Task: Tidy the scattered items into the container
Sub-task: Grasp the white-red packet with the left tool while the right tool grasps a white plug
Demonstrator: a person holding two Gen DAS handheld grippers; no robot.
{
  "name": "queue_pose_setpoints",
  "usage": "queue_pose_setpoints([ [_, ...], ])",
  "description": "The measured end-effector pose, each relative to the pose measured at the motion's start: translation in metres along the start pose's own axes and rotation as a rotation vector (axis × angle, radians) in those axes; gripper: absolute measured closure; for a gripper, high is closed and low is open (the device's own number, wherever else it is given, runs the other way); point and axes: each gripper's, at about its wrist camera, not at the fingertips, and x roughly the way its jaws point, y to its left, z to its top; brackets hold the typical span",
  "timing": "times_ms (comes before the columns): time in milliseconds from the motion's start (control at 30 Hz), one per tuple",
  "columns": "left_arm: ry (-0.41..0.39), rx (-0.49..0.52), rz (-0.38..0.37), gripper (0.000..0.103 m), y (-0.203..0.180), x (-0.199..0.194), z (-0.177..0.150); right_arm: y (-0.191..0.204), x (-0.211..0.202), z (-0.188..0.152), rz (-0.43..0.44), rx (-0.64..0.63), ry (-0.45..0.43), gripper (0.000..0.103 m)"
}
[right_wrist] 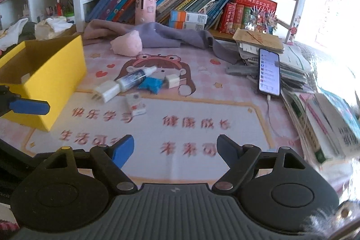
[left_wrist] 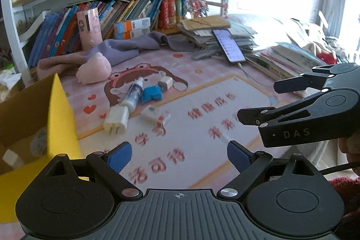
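A yellow cardboard box (left_wrist: 60, 118) (right_wrist: 51, 82) stands open at the left of the pink desk mat. Scattered mid-mat are a large white plug (left_wrist: 115, 119) (right_wrist: 106, 91), a spray bottle (left_wrist: 135, 93) (right_wrist: 135, 79), a blue crumpled item (left_wrist: 152, 93) (right_wrist: 150, 83), a small white charger (left_wrist: 165, 82) (right_wrist: 172, 81) and a small white packet (left_wrist: 155, 114) (right_wrist: 136, 104). My left gripper (left_wrist: 178, 155) is open and empty beside the box, short of the items. To its right, my right gripper (right_wrist: 175, 151) (left_wrist: 257, 100) is open with only mat between its pads.
A phone (right_wrist: 268, 72) with a cable leans on a paper pile at the right. Book stacks (right_wrist: 319, 123) crowd the right edge. A pink plush (right_wrist: 127, 45) and purple cloth (right_wrist: 171, 36) lie at the back before the bookshelf (right_wrist: 180, 6). A white item (left_wrist: 11, 156) lies inside the box.
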Motion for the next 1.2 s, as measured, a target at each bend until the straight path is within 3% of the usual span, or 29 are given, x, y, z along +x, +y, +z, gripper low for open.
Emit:
queue_pose_setpoints([
  [567, 0.159, -0.197, 0.149, 0.010, -0.004, 0.113, 0.054, -0.098, 0.121, 0.055, 0.197, 0.012, 0.114, 0.023],
  [833, 0.204, -0.231, 0.238, 0.016, 0.000, 0.154, 0.063, -0.097, 0.179, 0.070, 0.280, -0.039, 0.127, 0.024],
  [967, 0.233, -0.233, 0.266, 0.023, 0.005, 0.170, 0.065, -0.090, 0.202, 0.080, 0.316, -0.076, 0.094, 0.029],
  [1200, 0.271, -0.328, 0.297, 0.027, 0.021, 0.180, 0.055, -0.073, 0.232, 0.091, 0.360, -0.171, 0.077, 0.038],
])
